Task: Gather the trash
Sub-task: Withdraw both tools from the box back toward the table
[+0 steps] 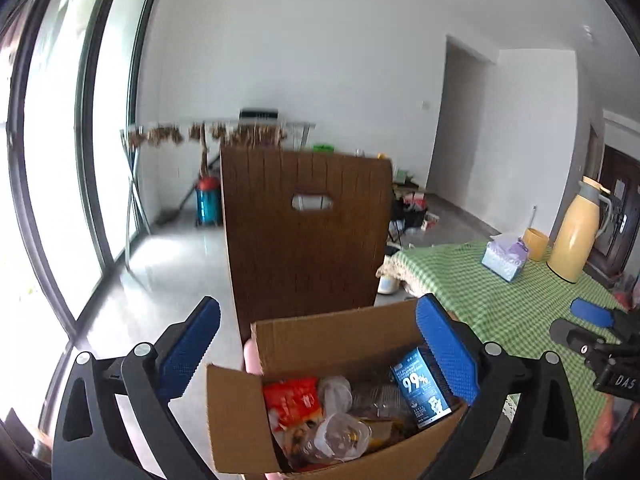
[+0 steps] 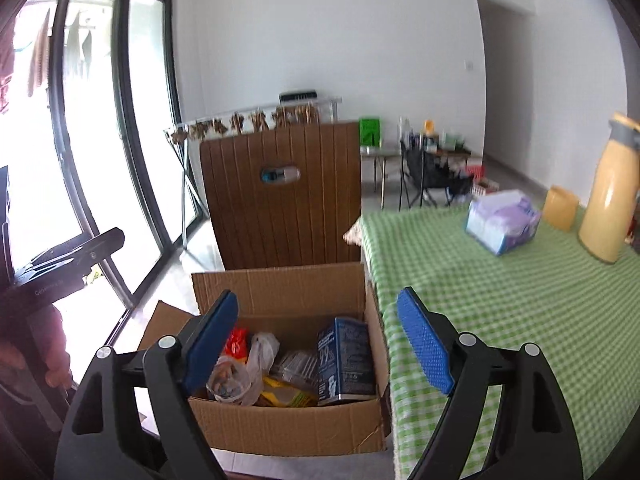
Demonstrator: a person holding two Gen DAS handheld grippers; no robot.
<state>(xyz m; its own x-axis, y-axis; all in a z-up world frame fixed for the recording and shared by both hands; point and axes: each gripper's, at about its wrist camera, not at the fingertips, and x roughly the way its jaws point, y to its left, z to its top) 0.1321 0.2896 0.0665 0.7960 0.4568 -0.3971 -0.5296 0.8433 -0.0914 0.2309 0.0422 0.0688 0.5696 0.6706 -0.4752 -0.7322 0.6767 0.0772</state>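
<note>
With the left gripper point(image 1: 320, 360) and right gripper point(image 2: 318, 344) both agape and empty, the blue carton point(image 2: 346, 360), leaning at the cardboard box's point(image 2: 280, 424) three o'clock wall, could topple if nudged.

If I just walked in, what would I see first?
First, the open cardboard box beside the table, full of trash: a blue carton standing at its right side, a red wrapper and clear plastic bags. Behind it stands a brown chair back. On the green checked tablecloth to the right sit a tissue pack and a yellow thermos.
</note>
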